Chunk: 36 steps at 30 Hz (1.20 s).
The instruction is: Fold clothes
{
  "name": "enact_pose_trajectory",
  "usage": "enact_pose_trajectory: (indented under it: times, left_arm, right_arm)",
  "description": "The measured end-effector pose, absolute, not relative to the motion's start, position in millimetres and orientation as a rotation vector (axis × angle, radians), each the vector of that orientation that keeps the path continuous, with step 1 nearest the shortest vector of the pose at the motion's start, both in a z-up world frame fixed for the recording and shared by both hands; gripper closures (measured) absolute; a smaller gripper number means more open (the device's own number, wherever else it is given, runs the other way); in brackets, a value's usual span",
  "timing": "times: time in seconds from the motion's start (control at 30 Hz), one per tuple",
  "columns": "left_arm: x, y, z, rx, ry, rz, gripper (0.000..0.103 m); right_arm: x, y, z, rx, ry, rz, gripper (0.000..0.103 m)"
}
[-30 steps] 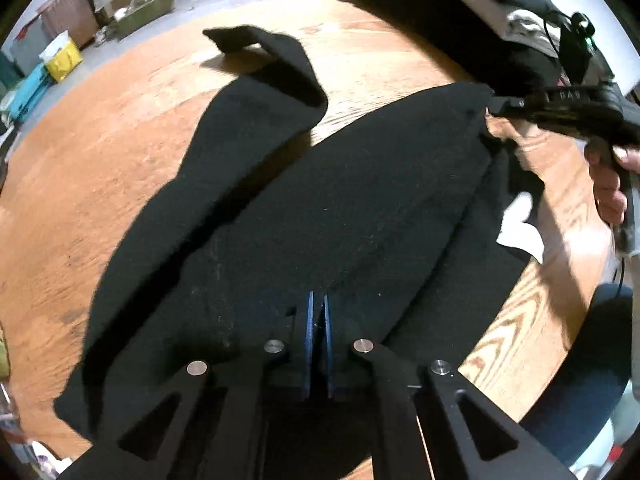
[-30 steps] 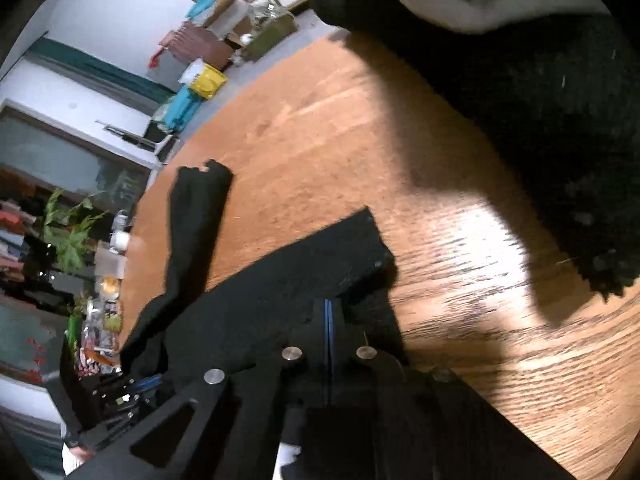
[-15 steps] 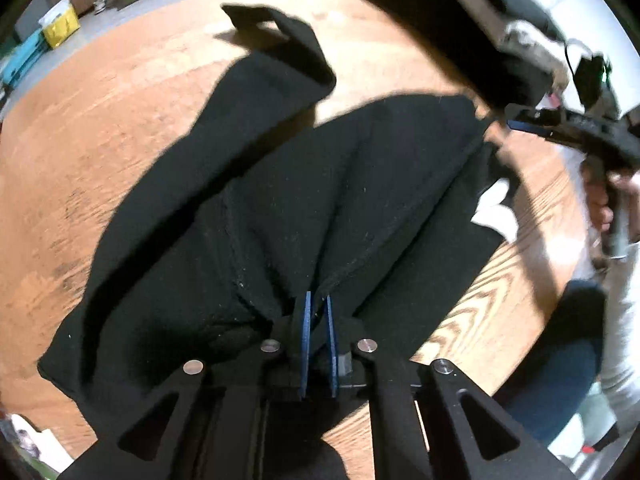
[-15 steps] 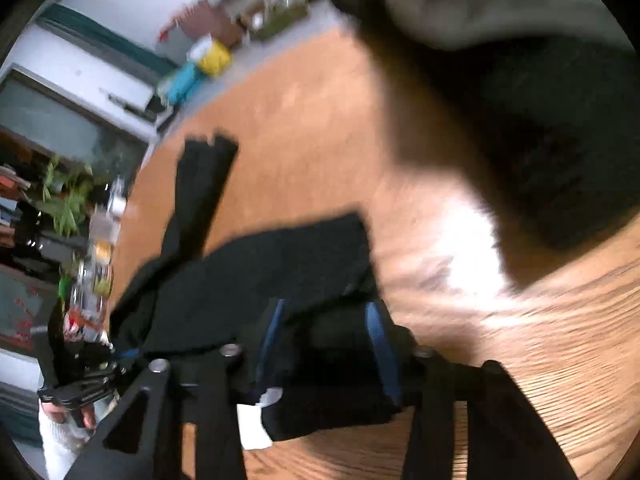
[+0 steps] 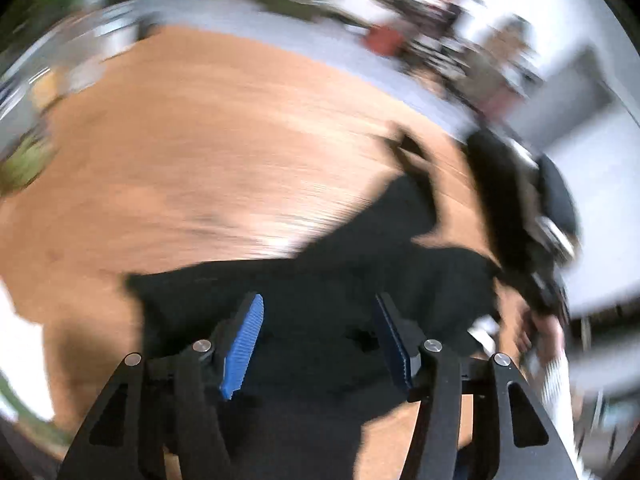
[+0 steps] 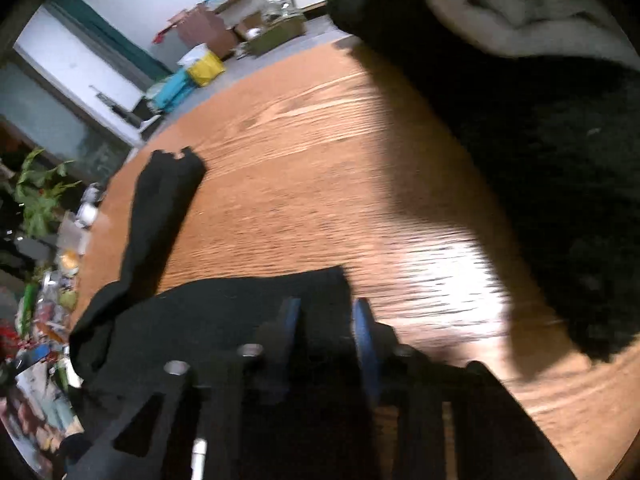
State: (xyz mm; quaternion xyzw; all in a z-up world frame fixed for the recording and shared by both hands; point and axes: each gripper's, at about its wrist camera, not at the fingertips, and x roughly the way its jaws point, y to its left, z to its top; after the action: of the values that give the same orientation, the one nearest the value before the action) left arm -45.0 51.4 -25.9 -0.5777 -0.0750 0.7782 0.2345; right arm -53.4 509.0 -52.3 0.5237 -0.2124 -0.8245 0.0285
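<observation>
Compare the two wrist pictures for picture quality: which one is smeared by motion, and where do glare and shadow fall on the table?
Left wrist view: heavy motion smear over the wooden table and the room behind; only the left gripper stays sharp. Right wrist view: milder blur, a bright glare patch on the table beside a deep shadow under the dark clothes pile; the fisheye bends the table's edge.

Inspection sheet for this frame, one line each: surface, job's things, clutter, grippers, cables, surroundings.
Surface: wooden table, glare patch near the front.
Job's things: black garment lying on the table, one long part stretched away.
Clutter: heap of dark and pale clothes at the far side.
Grippers: left gripper open above the garment, jaws just opened; right gripper partly open, jaws just closing, black cloth between them.
Cables: nothing seen.
Surroundings: boxes, a yellow bag and a plant on the floor beyond.
</observation>
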Motion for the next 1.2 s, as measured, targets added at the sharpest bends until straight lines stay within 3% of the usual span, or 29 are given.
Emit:
enact_pose_trajectory:
  times: [0.07, 0.17, 0.4, 0.53, 0.7, 0.9, 0.97, 1.0, 1.07, 1.1, 1.17, 1.2]
  left_arm:
    - [-50.7, 36.5, -32.7, -1.627, -0.22, 2.151, 0.045]
    - [-59.1, 14.2, -42.8, -1.69, -0.241, 2.172, 0.045]
    - [-67.0, 7.3, -60.5, -1.753, -0.292, 2.068, 0.045]
    - [-70.2, 21.5, -71.0, -1.771, -0.338, 1.978, 0.045]
    - [-78.4, 40.6, -78.3, -1.808, -0.281, 2.009, 0.045]
    - [-91.3, 53.0, -107.7, -1.98, -0.224, 1.994, 0.045]
    - [-92.8, 56.1, -107.1, -1.969, -0.197, 2.014, 0.054]
    - [-94.4, 56.9, -105.4, -1.963, -0.193, 2.023, 0.067]
    - [-97.9, 55.4, -101.6, -1.966, -0.199, 2.047, 0.08]
    - [-99.4, 55.0, -98.8, -1.963, -0.199, 2.058, 0.092]
    - [-101.0, 56.4, -88.9, -1.926, -0.181, 2.069, 0.098]
    - [-101.9, 57.1, -82.2, -1.898, -0.173, 2.075, 0.098]
  right_arm:
    - [-49.7, 503.6, -51.1, 1.663, -0.581, -2.549, 0.092]
    - [-37.4, 514.8, -48.3, 1.693, -0.65, -2.517, 0.096]
    - [13.1, 537.9, -44.7, 1.769, -0.517, -2.6, 0.096]
    - [32.5, 529.1, -42.1, 1.746, -0.351, -2.645, 0.088]
    - [35.3, 521.4, -41.0, 1.716, -0.255, -2.683, 0.085]
    - [35.3, 541.1, -43.1, 1.735, -0.367, -2.697, 0.05]
    - [35.9, 547.8, -39.5, 1.726, -0.409, -2.69, 0.049]
    - [37.8, 548.3, -33.5, 1.697, -0.396, -2.709, 0.049]
    - [41.6, 549.1, -21.3, 1.639, -0.37, -2.745, 0.048]
    - [43.4, 549.4, -15.4, 1.608, -0.36, -2.762, 0.047]
    - [44.6, 547.5, -6.1, 1.525, -0.402, -2.768, 0.031]
    - [45.1, 546.5, -1.6, 1.485, -0.422, -2.769, 0.029]
